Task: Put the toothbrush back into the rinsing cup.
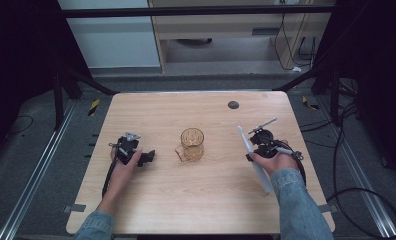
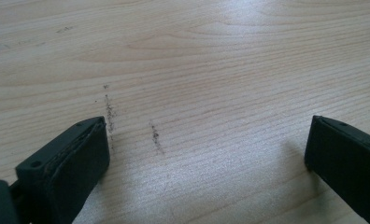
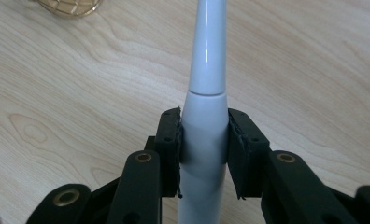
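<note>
Toothbrush (image 3: 206, 112), white and electric by the look of its thick handle and slim neck, is the thing in hand: it sits clamped in the right tool, off to the right side of the worktop (image 1: 151, 200).

Going from the left: the left tool (image 1: 136, 152) rests low on the wood with its jaws spread wide and nothing between them; the left gripper view has bare grain and a few dark scuffs there.

In the middle stands 1 amber glass cup (image 1: 192, 144), upright, with a small pale object I cannot make out touching its base on the left. Whether anything is inside the cup I cannot tell.

On the right, the right tool (image 3: 204, 154) pinches the toothbrush across the thick handle just below the neck joint. I judge it light, stiff and smooth, so slippery plastic; gripping the wider body is the sound choice, since the neck tapers and would slide. The glass looks fragile and tippable.
</note>
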A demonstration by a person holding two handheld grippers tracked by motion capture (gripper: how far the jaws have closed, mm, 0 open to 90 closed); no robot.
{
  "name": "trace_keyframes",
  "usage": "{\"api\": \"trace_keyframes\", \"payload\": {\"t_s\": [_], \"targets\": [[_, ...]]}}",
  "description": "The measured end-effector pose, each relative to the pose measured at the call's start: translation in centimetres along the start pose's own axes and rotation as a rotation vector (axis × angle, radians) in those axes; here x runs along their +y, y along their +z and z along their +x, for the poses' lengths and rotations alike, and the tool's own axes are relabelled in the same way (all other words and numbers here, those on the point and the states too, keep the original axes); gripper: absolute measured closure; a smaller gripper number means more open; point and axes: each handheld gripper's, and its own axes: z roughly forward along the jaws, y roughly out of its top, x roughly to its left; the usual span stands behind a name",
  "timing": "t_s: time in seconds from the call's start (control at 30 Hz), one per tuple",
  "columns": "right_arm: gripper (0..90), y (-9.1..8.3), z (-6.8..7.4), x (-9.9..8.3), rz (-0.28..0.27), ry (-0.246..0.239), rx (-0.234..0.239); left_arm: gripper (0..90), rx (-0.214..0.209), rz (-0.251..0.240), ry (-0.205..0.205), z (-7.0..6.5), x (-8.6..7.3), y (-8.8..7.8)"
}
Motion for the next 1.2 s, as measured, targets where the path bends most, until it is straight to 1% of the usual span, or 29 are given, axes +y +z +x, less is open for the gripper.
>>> {"api": "trace_keyframes", "payload": {"t_s": [0.03, 0.1, 0.33, 0.43, 0.63, 0.77, 0.87, 0.9, 0.97, 1.1, 1.2], "targets": [[67.4, -0.4, 0.0, 0.1, -0.025, 0.003, -0.003, 0.0, 0.000, 0.000, 0.000, 0.0, 0.0, 0.0], [67.5, -0.9, 0.0, 0.2, -0.050, 0.002, 0.002, 0.0, 0.000, 0.000, 0.000, 0.0, 0.0, 0.0], [67.5, -1.9, 0.8, 0.7, -0.092, -0.005, -0.012, 0.0, -0.001, 0.000, 0.001, 0.0, 0.0, 0.0], [67.5, -2.4, 1.0, 0.7, -0.126, 0.006, -0.019, 0.0, -0.002, 0.000, 0.001, 0.0, 0.0, 0.0], [67.5, -3.1, 0.8, 0.5, -0.194, 0.025, -0.040, 0.0, -0.002, 0.000, 0.002, 0.0, 0.0, 0.0], [67.5, -3.4, 0.7, 0.5, -0.233, 0.034, -0.055, 0.0, -0.003, -0.002, 0.003, 0.0, 0.0, 0.0], [67.5, -3.8, 0.8, 0.7, -0.274, 0.033, -0.053, 0.0, -0.004, -0.001, 0.003, 0.0, 0.0, 0.0], [67.5, -3.8, 0.9, 0.8, -0.282, 0.034, -0.051, 0.0, -0.004, -0.001, 0.004, 0.0, 0.0, 0.0], [67.5, -3.9, 1.1, 1.0, -0.308, 0.019, -0.058, 0.0, -0.003, -0.002, 0.003, 0.0, 0.0, 0.0], [67.5, -3.8, 1.8, 1.4, -0.355, 0.018, -0.061, 0.0, -0.004, -0.002, 0.004, 0.0, 0.0, 0.0], [67.4, -3.5, 2.1, 1.7, -0.378, 0.017, -0.064, 0.0, -0.004, -0.002, 0.004, 0.0, 0.0, 0.0]]}}
